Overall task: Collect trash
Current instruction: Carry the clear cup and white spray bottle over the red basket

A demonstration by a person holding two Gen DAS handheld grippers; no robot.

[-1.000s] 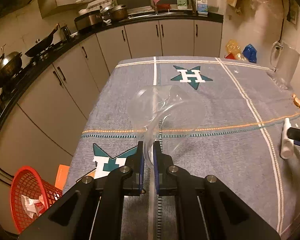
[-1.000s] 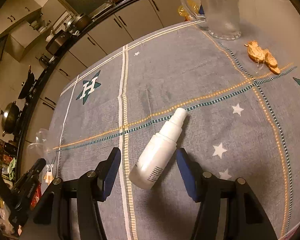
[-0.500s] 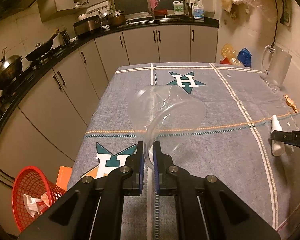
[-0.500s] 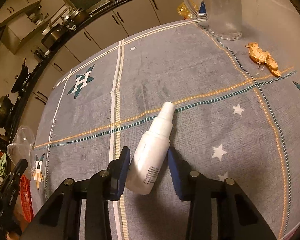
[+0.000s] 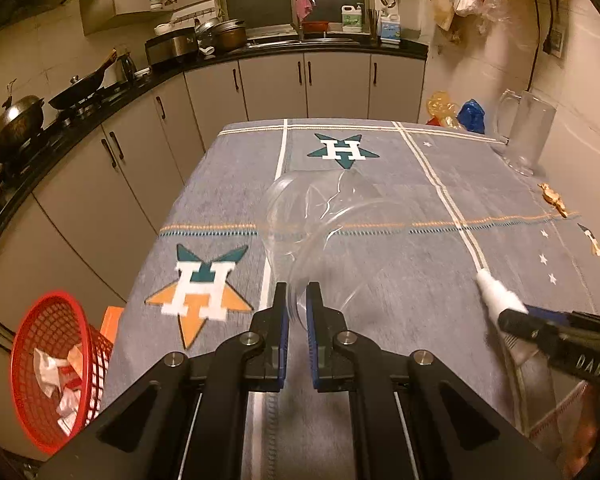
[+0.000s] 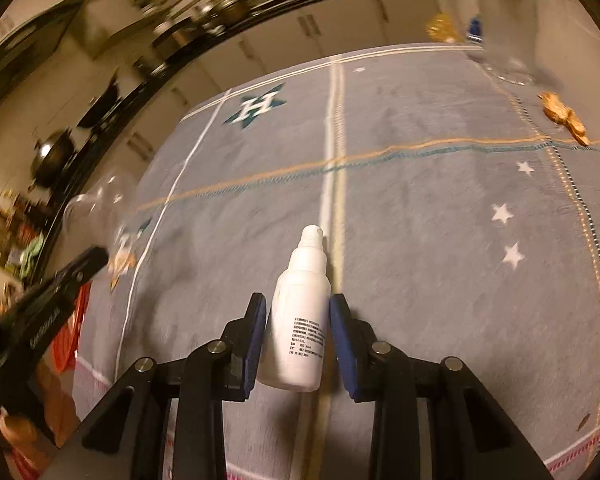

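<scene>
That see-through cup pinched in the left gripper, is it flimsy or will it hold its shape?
Probably flimsy: the cup looks thin and already creased where the left gripper pinches its rim. It likely weighs very little, since that narrow pinch alone holds it up. Squeezing harder would probably buckle it further.

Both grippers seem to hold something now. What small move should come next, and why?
Probably swing the left gripper, shut on the clear plastic cup, left toward the red basket beside the table. The right gripper already clamps the white bottle, so it can follow.
</scene>
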